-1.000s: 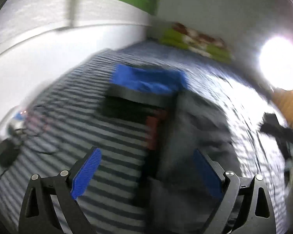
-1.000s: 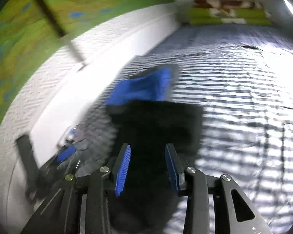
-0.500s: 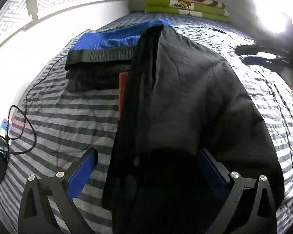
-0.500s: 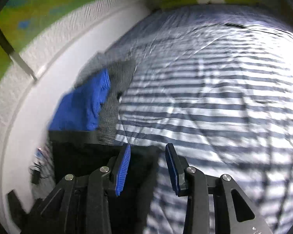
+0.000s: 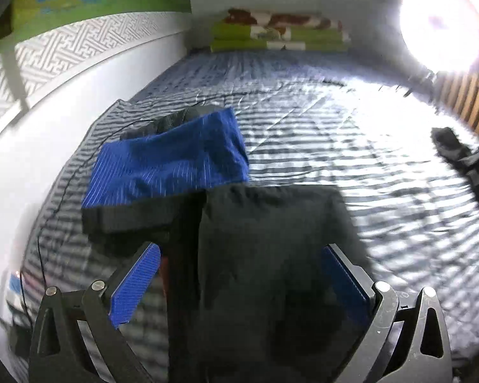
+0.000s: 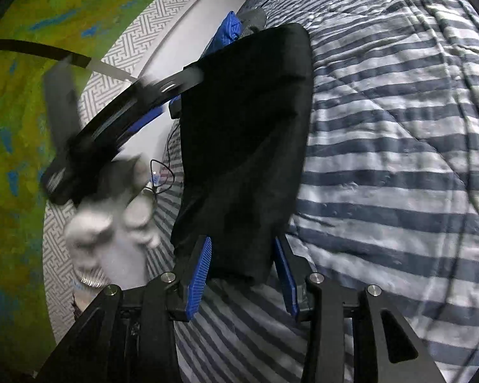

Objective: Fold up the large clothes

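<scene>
A folded dark garment (image 5: 271, 217) lies on the striped quilt (image 5: 383, 166), next to a folded blue garment (image 5: 169, 166) that rests on a black folded one (image 5: 127, 217). My left gripper (image 5: 239, 252) is open wide, and the dark garment's near part lies between its fingers without being pinched. In the right wrist view the dark garment (image 6: 246, 127) stretches away from my right gripper (image 6: 242, 239). Its near end fills the gap between the blue pads (image 6: 201, 271) while the jaws are opening. The left gripper (image 6: 118, 127) shows there blurred, at the garment's left edge.
A white wall (image 5: 32, 159) runs along the bed's left side, with a thin cable (image 5: 48, 217) beside it. Folded green blankets (image 5: 277, 35) lie at the far end. A bright lamp (image 5: 440, 22) glares at the right. A gloved hand (image 6: 111, 223) holds the left gripper.
The dark garment, which hung long in front of the left gripper, now lies short and flat on the quilt. The right gripper has come down with its end. Both views have swung.
</scene>
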The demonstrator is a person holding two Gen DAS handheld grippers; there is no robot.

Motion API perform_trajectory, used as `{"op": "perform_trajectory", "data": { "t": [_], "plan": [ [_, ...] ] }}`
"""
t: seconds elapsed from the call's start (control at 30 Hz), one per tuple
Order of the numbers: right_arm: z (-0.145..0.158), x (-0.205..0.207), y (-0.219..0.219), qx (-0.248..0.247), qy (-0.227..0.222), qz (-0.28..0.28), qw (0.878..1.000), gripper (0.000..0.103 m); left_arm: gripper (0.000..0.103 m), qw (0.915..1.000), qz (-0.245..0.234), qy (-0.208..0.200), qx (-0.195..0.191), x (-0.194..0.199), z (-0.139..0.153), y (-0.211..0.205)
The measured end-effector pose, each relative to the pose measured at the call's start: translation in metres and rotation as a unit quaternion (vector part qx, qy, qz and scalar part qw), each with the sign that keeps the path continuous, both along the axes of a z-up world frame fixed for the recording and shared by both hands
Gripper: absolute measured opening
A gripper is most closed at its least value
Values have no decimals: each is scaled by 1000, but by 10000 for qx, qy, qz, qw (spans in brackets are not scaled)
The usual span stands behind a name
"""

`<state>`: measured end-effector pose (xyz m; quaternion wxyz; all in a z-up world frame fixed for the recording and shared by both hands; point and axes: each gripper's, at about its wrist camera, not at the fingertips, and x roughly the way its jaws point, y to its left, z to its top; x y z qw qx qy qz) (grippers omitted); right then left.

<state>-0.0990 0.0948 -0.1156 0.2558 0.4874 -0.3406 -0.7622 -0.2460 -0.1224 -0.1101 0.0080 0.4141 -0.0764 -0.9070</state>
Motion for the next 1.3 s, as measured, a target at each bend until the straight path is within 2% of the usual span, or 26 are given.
{"op": "perform_trajectory", "data": {
  "t": [0.07,0.13,0.17,0.2,0.33,0.43,0.5,0.6,0.67,0.77,0.83,0.87,0.9,0.93,1.07,1.2,1.23,1.3],
  "plan": [
    [-3,-2,-9,543,-12,50,9985,26,103,9984,262,-164,-472,-22,-22,-4],
    [-8,0,-15,790,9,146,9968,24,103,9978,347,-564,-50,-39,-42,-21],
    [-5,3,-17,937,116,235,9953,23,103,9961,435,-643,409,-41,-42,-35],
    [-2,3,-19,1061,163,324,9937,24,103,9952,540,-619,524,-39,-38,-42],
    [12,6,-9,1093,216,548,9923,27,103,9954,766,-221,534,-17,-3,-70],
    [27,5,14,927,387,337,9944,35,103,9927,1031,38,623,15,23,-98],
    [35,-4,27,949,460,34,9944,41,103,9897,1104,1,908,38,28,-118],
    [37,-23,34,780,430,-174,9959,45,103,9852,969,-188,1400,53,14,-123],
    [37,-37,33,928,448,-178,9945,48,103,9815,827,-399,1682,51,-4,-117],
    [29,-59,21,1240,400,-35,9915,52,103,9792,748,-820,1700,33,-35,-109],
    [14,-67,22,1143,204,38,9932,52,103,9767,710,-1100,1703,19,-58,-110],
    [8,-74,20,1082,119,39,9941,52,103,9738,653,-1189,1823,14,-67,-113],
    [3,-81,20,988,111,45,9950,52,103,9723,611,-1198,1913,11,-70,-116],
    [-2,-89,20,866,123,59,9962,52,103,9742,531,-1079,1911,9,-69,-117],
    [-13,-103,14,365,170,161,9991,52,103,9742,171,-1134,1942,-6,-71,-121],
    [-18,-112,7,201,182,151,9995,51,103,9740,161,-975,2040,-10,-73,-122],
    [-19,-112,4,238,193,165,9994,47,99,9753,128,-949,1993,-10,-71,-118],
    [-20,-111,2,367,193,166,9990,38,76,9724,-108,-919,2144,-8,-68,-113]
  ]
}}
